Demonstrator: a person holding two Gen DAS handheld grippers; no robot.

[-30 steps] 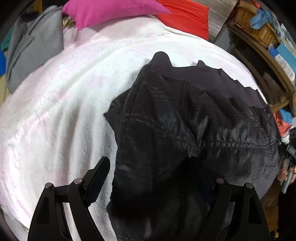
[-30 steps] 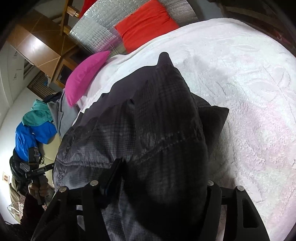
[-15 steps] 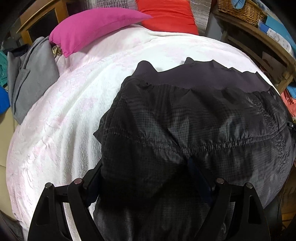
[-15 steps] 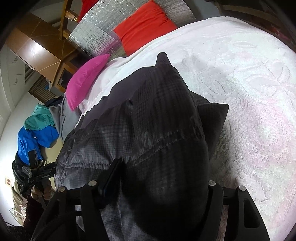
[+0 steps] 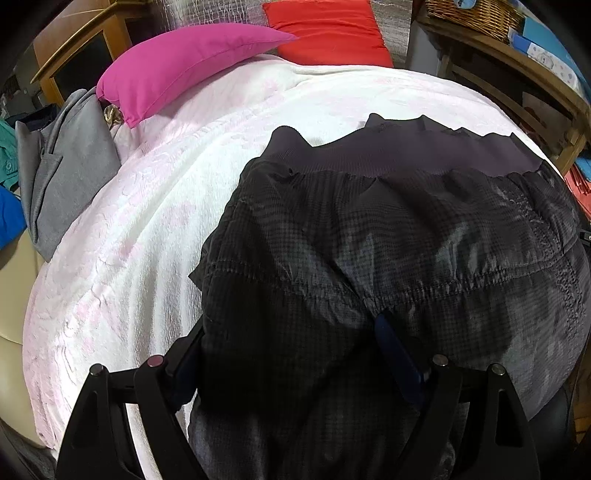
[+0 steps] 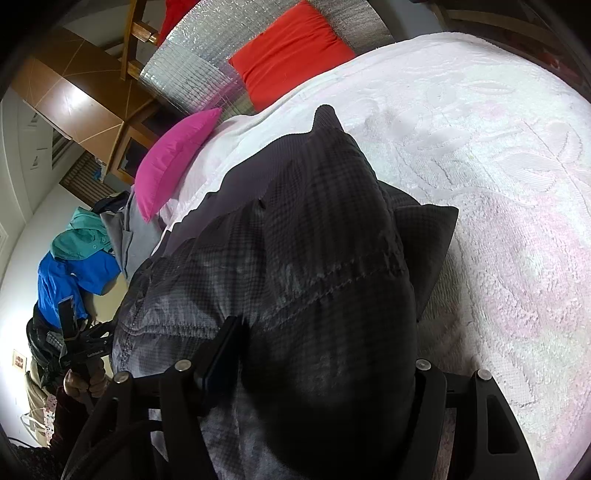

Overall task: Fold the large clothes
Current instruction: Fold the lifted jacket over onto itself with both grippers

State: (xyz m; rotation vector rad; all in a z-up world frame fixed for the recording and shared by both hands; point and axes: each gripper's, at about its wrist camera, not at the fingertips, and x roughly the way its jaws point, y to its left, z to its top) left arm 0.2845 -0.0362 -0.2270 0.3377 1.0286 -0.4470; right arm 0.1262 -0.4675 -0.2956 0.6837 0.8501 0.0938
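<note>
On fuzzy white bedspread (image 5: 155,206), quilted dark jacket (image 5: 388,251)

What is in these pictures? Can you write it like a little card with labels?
Place: bed with a white blanket
Main thing: dark checked jacket, bunched up, partly lying on the blanket
Left gripper: jacket fabric fills the space between its fingers
Right gripper: the same, jacket fabric between its fingers
Pillows: pink pillow and red pillow at the far end
Other clothes: grey garment at the bed's edge
</note>
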